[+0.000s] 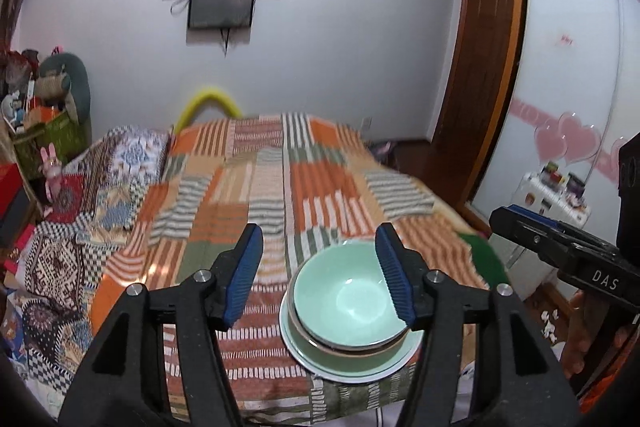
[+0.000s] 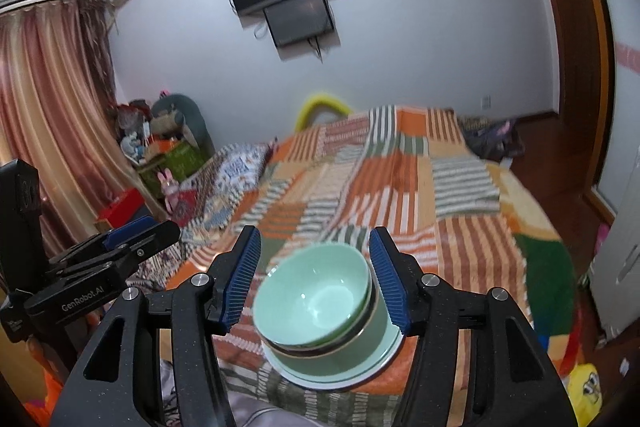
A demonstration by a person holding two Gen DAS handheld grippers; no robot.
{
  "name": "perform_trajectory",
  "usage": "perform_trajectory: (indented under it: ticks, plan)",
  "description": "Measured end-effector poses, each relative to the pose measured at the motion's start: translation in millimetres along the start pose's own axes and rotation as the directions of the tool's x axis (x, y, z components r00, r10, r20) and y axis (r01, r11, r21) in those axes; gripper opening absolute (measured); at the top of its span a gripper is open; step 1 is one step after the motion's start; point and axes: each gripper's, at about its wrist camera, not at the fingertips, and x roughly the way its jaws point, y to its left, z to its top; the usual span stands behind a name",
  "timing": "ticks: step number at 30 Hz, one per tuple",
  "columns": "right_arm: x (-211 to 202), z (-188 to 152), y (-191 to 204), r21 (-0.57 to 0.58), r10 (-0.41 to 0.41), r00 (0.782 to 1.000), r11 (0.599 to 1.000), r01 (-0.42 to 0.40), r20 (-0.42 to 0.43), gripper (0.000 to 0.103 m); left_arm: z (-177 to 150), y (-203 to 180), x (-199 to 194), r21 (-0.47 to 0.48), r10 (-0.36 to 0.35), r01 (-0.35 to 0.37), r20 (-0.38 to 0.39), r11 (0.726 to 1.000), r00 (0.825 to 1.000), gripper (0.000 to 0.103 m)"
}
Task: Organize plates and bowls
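A nested stack is seen on the striped patchwork bedspread [image 1: 280, 187] near the bed's front edge: glossy mint-green bowl [image 1: 344, 301] set in a second bowl, set on a pale round plate [image 1: 344, 367], smallest on top for stability. At five o'clock it sits below the left gripper [image 1: 320, 275]; the right gripper [image 2: 316, 279] is poised above. Both ribbed blue-padded claws are held half open, nothing gripped.
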Motion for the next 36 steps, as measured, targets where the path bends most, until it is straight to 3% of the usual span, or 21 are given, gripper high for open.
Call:
perform_trajectory:
  ticks: [5, 10, 12, 16, 18, 22, 27, 36]
  plan:
    - [-21, 5, 6, -0.025, 0.001, 0.997, 1.0, 0.001, 0.075, 0.06, 6, -1, -31, -0.008, -0.012, 0.013, 0.101, 1.0, 0.995, 0.067]
    - [-36, 8, 14, -0.055, -0.008, 0.99, 0.998, 0.016, 0.143, 0.069, 7, -4, -52, 0.003, 0.014, -0.015, 0.177, 1.0, 0.984, 0.084]
    - [-38, 8, 16, -0.061, -0.012, 0.987, 0.998, 0.022, 0.158, 0.079, 6, -5, -60, 0.011, 0.021, -0.024, 0.208, 1.0, 0.978, 0.087]
    - [-42, 8, 20, -0.078, -0.014, 0.982, 0.997, 0.029, 0.19, 0.081, 6, -8, -70, 0.022, 0.02, -0.026, 0.238, 0.999, 0.971, 0.093]
    - [-43, 7, 21, -0.082, -0.013, 0.981, 0.996, 0.029, 0.195, 0.086, 6, -9, -72, 0.022, 0.022, -0.029, 0.246, 0.999, 0.969, 0.098]
    - [-46, 5, 23, -0.095, -0.014, 0.977, 0.995, 0.034, 0.211, 0.089, 5, -9, -74, 0.018, 0.017, -0.022, 0.251, 1.0, 0.968, 0.099]
    - [-50, 2, 21, -0.091, -0.022, 0.973, 0.995, 0.044, 0.228, 0.102, 2, -13, -73, 0.028, 0.026, -0.034, 0.25, 0.999, 0.968, 0.101]
    - [-51, 3, 19, -0.087, -0.03, 0.972, 0.995, 0.052, 0.233, 0.102, 0, -15, -71, 0.036, 0.029, -0.039, 0.249, 0.999, 0.968, 0.102]
